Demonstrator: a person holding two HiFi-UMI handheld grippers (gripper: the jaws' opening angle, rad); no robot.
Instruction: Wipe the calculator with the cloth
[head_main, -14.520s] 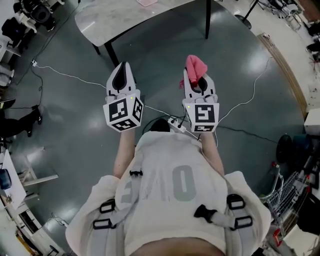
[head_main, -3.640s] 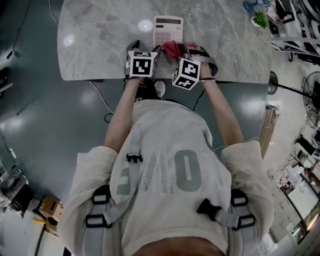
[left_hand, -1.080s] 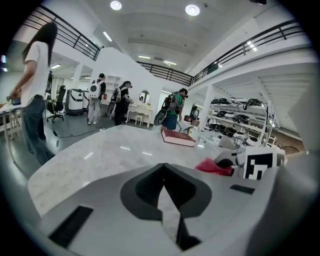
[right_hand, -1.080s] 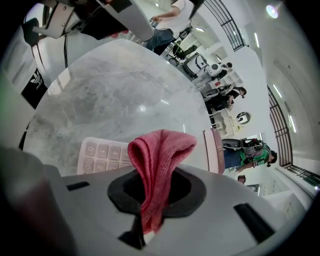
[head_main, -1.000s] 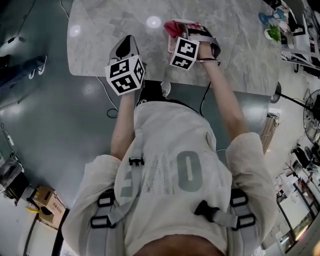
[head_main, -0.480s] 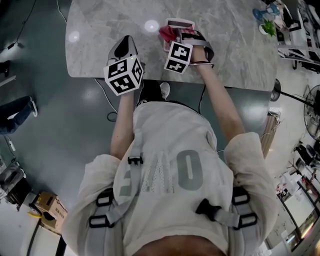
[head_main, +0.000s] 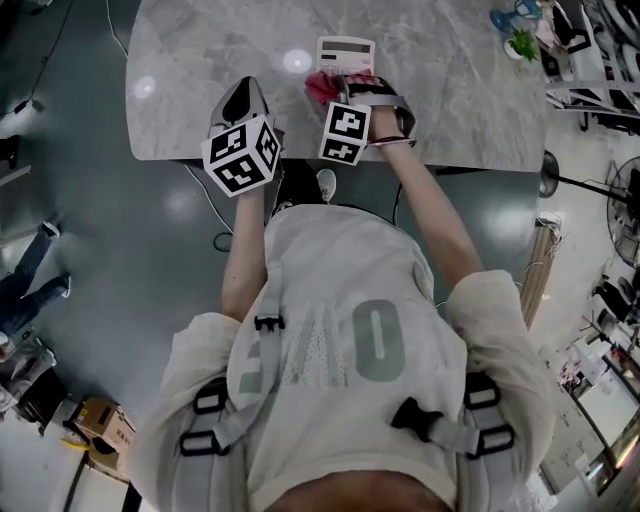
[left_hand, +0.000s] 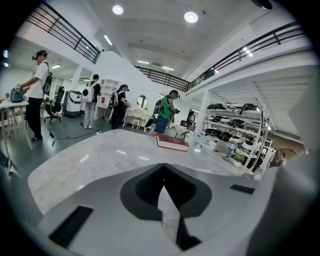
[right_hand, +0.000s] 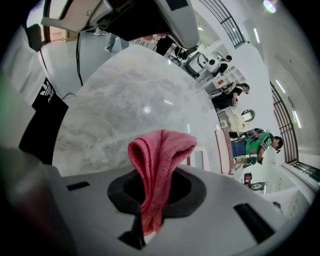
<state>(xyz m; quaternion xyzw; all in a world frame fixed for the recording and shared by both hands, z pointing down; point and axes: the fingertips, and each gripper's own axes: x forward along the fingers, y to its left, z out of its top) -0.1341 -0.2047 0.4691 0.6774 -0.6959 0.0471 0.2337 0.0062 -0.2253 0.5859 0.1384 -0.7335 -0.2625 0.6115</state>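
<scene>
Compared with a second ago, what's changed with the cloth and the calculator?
The right gripper has dragged the pink cloth back toward the near edge of the table, uncovering more of the calculator. It stays shut on the cloth; the left gripper stays shut and empty.

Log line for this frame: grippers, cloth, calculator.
left gripper: shut, empty | right gripper: shut on cloth | calculator: flat on table | cloth: at calculator's near end, contact unclear

The cloth (right_hand: 159, 160) is pink-red. The calculator (head_main: 345, 50) is pale pinkish white. The counter (head_main: 200, 60) is grey-white marble with darker veins. The left hand-held gripper (left_hand: 163, 169) and right hand-held gripper (right_hand: 152, 176) are pale grey with black pads, and their cubes carry black-and-white squares. The floor (head_main: 130, 260) is glossy dark grey-green.
</scene>
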